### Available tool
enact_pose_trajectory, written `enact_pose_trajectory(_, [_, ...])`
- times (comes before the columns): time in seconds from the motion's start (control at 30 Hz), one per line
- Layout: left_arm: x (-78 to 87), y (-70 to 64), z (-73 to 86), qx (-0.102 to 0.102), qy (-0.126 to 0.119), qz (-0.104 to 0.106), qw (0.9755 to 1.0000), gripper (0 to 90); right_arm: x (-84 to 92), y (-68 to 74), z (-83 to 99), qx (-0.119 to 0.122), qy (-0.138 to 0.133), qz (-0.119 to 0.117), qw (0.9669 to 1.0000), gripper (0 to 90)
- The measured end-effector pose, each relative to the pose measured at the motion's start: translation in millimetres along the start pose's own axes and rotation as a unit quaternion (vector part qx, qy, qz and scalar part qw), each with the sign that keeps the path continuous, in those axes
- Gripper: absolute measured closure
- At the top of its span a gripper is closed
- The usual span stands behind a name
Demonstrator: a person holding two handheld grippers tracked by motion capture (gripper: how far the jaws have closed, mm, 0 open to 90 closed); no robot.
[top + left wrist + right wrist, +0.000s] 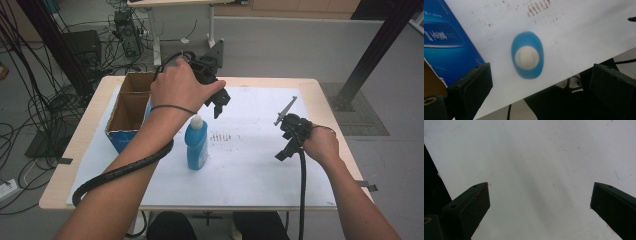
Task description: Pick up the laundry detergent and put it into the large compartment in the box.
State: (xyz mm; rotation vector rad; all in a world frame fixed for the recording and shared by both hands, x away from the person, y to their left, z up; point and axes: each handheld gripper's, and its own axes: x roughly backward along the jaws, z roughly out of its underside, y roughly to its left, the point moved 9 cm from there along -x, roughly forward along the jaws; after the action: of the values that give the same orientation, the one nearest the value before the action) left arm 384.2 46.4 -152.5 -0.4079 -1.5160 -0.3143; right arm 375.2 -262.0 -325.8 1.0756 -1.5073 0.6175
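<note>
The bench (320, 90) was found covered by a white sheet (250, 165). A cardboard box (131, 107) was noted at its left. A blue bottle (196, 142) was seen upright just beside the box. The left hand-held gripper (218, 104) was held released above the bottle. The right hand-held gripper (286, 145) was held released, low over bare sheet.

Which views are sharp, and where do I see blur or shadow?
High view: evenly lit, fairly sharp. Left gripper view: the bottle seen from above is soft-edged. Right gripper view: a broad grey shadow crosses the sheet; its open tongs are dark.
</note>
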Motion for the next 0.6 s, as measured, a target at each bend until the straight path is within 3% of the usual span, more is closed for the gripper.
enact_pose_trajectory(0.6, [-20.8, 16.0, -3.9, 0.016, 0.017, 0.005, 0.9997, 5.0, -1.3, -0.2, -2.9, 0.000, 0.002, 0.001, 1.0000, 2.7])
